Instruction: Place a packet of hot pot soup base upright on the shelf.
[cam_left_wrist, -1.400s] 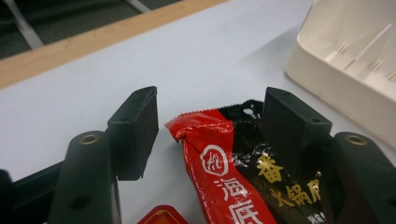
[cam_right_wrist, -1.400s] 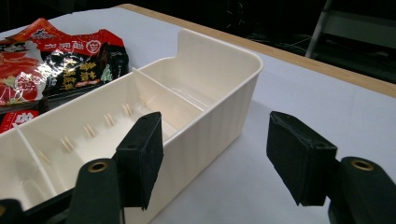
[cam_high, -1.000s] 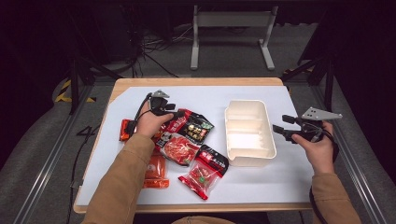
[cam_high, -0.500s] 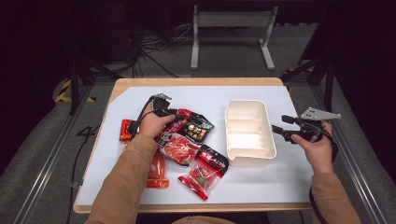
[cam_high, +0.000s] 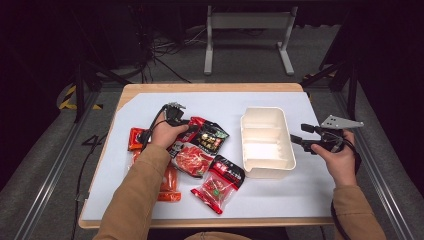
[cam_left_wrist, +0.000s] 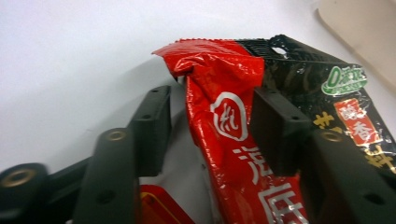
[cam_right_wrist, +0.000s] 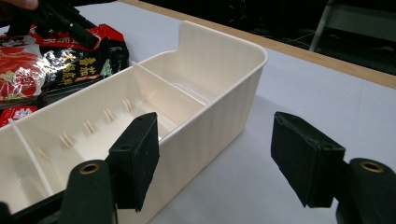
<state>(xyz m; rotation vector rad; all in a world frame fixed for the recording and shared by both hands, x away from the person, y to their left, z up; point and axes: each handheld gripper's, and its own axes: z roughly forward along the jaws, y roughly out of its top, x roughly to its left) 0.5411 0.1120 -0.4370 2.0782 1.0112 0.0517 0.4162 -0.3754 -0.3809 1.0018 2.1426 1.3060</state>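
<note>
Now my left tongs (cam_left_wrist: 205, 121) straddle the red packet's (cam_left_wrist: 224, 116) crumpled top edge on the tabletop (cam_high: 150, 100), jaws not yet pinching; right tongs (cam_right_wrist: 224, 158) wait open beside the white bin (cam_right_wrist: 205, 88), ready to steady it.

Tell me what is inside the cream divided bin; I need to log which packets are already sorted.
Nothing yet: the cream bin shows bare compartments split by thin dividers. The near end of its floor is hidden behind the right gripper fingers in that gripper's view. The packets lie beside it.
</note>
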